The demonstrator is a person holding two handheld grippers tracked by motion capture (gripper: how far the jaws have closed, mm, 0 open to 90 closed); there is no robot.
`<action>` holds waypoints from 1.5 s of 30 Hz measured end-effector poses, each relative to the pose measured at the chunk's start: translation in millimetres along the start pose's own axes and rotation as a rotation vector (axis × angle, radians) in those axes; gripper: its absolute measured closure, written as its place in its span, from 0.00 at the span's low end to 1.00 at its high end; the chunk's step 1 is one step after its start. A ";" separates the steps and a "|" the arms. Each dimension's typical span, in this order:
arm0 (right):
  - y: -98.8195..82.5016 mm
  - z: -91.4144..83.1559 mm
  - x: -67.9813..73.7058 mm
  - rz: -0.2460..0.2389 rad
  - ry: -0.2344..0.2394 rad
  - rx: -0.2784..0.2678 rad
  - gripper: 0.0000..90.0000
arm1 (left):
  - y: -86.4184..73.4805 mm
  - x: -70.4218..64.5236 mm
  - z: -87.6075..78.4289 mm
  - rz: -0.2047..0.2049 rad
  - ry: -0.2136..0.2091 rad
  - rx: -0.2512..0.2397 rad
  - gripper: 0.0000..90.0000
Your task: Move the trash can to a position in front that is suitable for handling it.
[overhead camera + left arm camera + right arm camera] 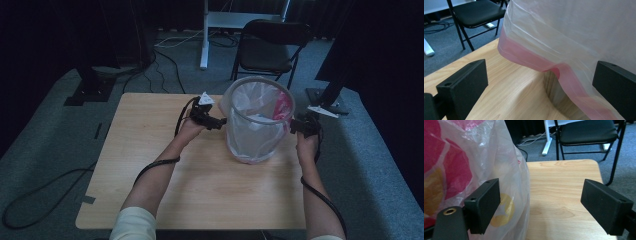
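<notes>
I hold my left hand-held gripper (218, 122) at the left side of the mesh bin (257, 120), which stands upright on the far middle of the wooden surface (200, 185), lined with a clear plastic bag (250, 100) that folds over its rim; my right hand-held gripper (296, 125) sits at the bin's right side, close against its wall; in the left gripper view my left hand-held gripper (540, 82) is spread wide, one black jaw at each lower corner, and the bag's loose skirt with its pink band (534, 60) hangs down between them, near the right-hand jaw, though I cannot tell whether it touches either; the band lifts off the surface (506, 95) in a curl, with wood showing beneath it; in the right gripper view my right hand-held gripper (540, 206) is also spread wide, its left-hand jaw lying against or just before the crinkled bag (506, 170), through which I see pink and yellow shapes (454, 172) that I cannot name; its right-hand jaw stands over bare surface (559, 195), apart from the bag; a black folding chair (270, 47) stands on the grey carpet (45, 140) beyond the surface, beside a white table leg (204, 35); black cables (40, 190) trail over the carpet at the left.
</notes>
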State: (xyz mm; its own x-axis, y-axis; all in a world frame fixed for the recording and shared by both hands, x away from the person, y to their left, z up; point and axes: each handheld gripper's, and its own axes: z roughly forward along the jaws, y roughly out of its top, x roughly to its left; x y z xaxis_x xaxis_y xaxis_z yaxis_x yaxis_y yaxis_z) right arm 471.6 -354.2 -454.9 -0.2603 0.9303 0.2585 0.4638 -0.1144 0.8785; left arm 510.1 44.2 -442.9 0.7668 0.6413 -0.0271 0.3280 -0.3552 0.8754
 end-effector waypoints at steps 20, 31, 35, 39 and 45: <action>-0.4 22.8 45.3 0.009 0.079 0.028 0.18 | -18.7 25.0 -45.3 -0.003 0.068 0.020 0.00; -2.2 31.7 75.9 0.003 0.100 0.052 0.18 | -30.5 39.0 -70.4 -0.015 0.116 0.031 0.00; -3.2 36.0 85.7 0.005 0.121 0.062 0.18 | -36.4 45.2 -80.5 -0.034 0.132 0.026 0.00; -5.1 40.0 97.3 0.012 0.142 0.075 0.18 | -42.4 51.2 -88.7 -0.062 0.148 0.026 0.00; -5.7 43.4 109.6 0.003 0.153 0.091 0.18 | -48.2 56.3 -98.4 -0.071 0.172 0.020 0.02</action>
State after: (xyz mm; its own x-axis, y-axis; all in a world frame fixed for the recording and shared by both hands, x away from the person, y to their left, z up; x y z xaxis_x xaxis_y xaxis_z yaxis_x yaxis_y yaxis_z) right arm 477.2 -236.4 -449.0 -0.3815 0.8652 0.3254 0.5373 -0.0789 0.8397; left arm 483.2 164.4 -439.2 0.6364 0.7714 -0.0039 0.3897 -0.3172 0.8646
